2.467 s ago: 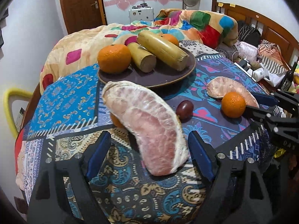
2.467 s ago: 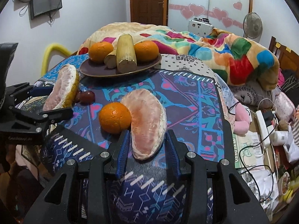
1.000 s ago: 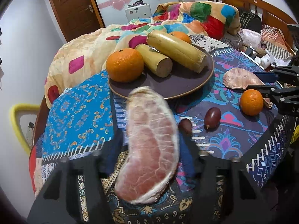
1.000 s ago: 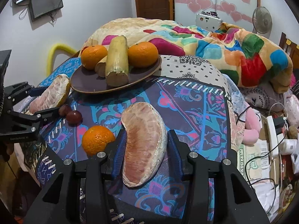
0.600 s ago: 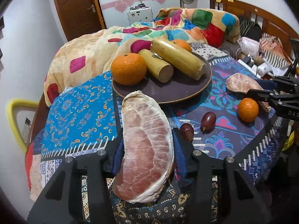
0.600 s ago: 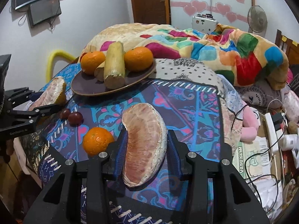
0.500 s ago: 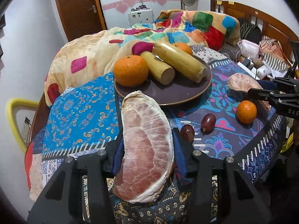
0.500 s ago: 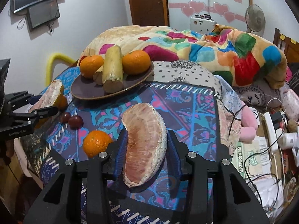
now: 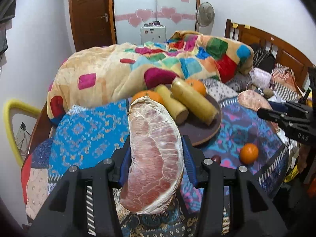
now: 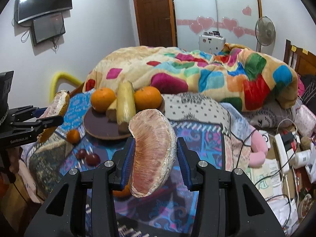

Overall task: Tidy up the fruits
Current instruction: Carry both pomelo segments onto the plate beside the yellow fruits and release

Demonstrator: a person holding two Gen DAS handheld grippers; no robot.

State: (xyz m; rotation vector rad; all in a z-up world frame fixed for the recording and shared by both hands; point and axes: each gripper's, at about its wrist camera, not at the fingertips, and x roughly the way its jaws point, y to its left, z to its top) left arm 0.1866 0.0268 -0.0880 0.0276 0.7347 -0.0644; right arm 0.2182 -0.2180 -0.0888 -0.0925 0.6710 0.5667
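1. Left gripper [image 9: 156, 158]: jaws clamped on a pomelo wedge [image 9: 156, 156], held above the tabletop [image 9: 85, 138].
2. Right gripper [image 10: 155, 158]: jaws gripping the second wedge [image 10: 153, 154], airborne near the plate [image 10: 102, 128].

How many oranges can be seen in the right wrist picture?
4. Left orange and right orange on the plate; small orange on the cloth; a fourth orange half hidden under the held pomelo segment. Others may be hidden.

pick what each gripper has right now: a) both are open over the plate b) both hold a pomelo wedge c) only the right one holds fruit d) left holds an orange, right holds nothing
b: the left gripper is clamped on a pomelo wedge, and the right gripper clamps a second pomelo wedge.
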